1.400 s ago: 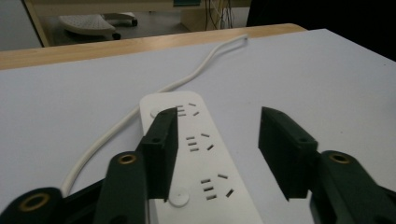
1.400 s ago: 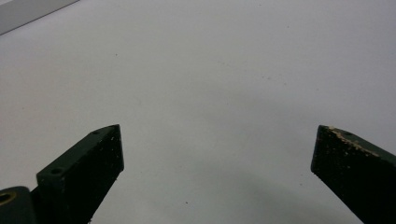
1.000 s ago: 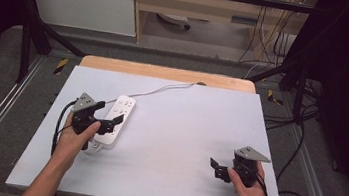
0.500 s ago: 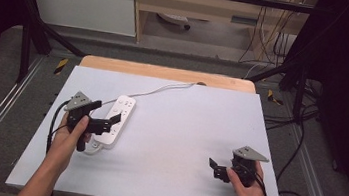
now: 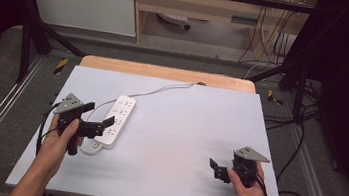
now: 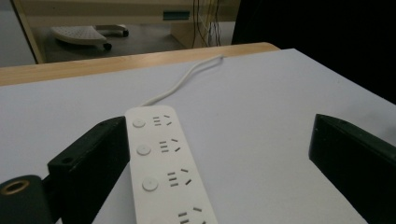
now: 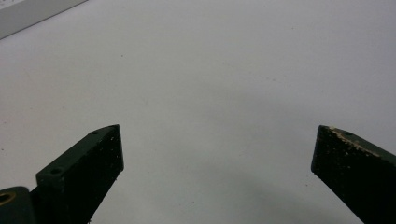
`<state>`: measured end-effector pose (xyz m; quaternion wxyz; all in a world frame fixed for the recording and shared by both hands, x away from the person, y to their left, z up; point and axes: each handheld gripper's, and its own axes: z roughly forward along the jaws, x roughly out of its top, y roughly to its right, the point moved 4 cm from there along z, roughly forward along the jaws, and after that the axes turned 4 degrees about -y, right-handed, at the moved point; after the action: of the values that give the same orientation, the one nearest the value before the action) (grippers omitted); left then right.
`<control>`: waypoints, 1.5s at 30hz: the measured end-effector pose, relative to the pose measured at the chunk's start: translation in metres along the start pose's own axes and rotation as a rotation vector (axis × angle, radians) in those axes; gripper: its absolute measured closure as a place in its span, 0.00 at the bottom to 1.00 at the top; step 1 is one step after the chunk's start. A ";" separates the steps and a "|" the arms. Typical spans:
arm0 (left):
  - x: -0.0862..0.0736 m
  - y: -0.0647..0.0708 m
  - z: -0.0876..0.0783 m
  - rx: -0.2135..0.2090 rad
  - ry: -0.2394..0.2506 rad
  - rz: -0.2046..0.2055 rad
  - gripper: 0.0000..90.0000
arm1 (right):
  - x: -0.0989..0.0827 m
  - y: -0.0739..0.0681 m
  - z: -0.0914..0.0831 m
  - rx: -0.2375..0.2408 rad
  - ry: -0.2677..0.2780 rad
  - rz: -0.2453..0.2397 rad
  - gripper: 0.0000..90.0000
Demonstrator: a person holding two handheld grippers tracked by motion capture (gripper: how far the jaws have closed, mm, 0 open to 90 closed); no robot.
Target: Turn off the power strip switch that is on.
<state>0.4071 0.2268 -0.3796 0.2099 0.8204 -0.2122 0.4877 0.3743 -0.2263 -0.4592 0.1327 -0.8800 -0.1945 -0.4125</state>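
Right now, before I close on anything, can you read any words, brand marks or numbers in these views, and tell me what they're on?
No readable text anywhere.
Power strip: round buttons and socket slots, no printing I can make out.
Yellow-and-black tags on the floor beside the table: too small to tell whether they carry words.
Left gripper and right gripper: no markings seen.

Your left gripper [image 5: 98, 117] gapes beside the white power strip [image 5: 117, 120]; your right gripper [image 5: 218, 169] hovers well apart.
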 end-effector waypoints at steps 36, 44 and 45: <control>-0.034 -0.045 -0.065 0.114 0.081 -0.041 0.05 | 0.000 0.000 0.002 0.005 -0.004 -0.006 0.04; -0.060 -0.078 -0.061 0.150 0.021 -0.094 0.05 | 0.000 0.002 0.002 -0.010 0.009 -0.009 0.04; -0.063 -0.081 -0.061 0.156 0.012 -0.095 0.05 | 0.000 0.002 0.002 -0.014 0.009 -0.012 0.04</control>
<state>0.3814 0.3365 -0.4203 0.1694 0.8405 -0.1331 0.4972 0.3767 -0.2273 -0.4604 0.1252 -0.8778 -0.1962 -0.4187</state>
